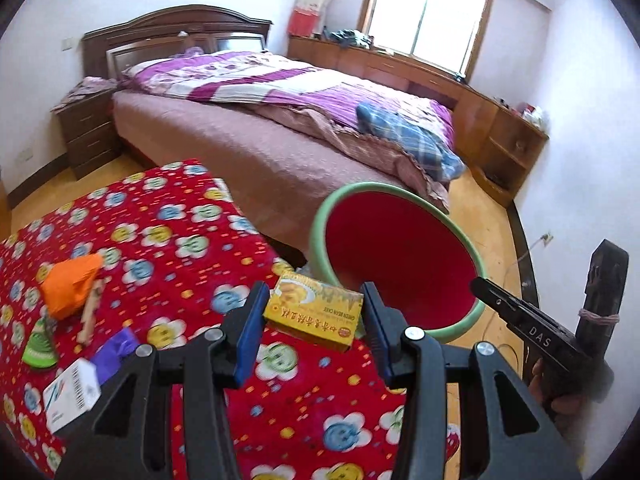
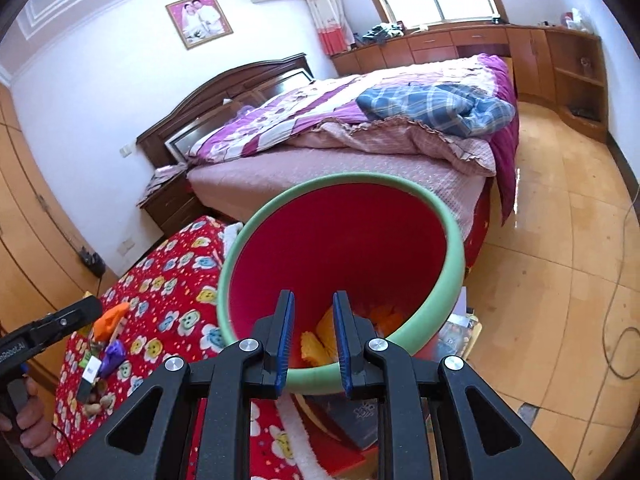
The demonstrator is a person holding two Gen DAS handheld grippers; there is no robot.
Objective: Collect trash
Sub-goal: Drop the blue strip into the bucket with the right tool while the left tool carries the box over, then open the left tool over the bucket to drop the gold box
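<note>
A home bedroom: a bed with purple quilt at twelve o'clock, nightstand at ten, window with low cabinets at one, framed portrait on the wall.
</note>
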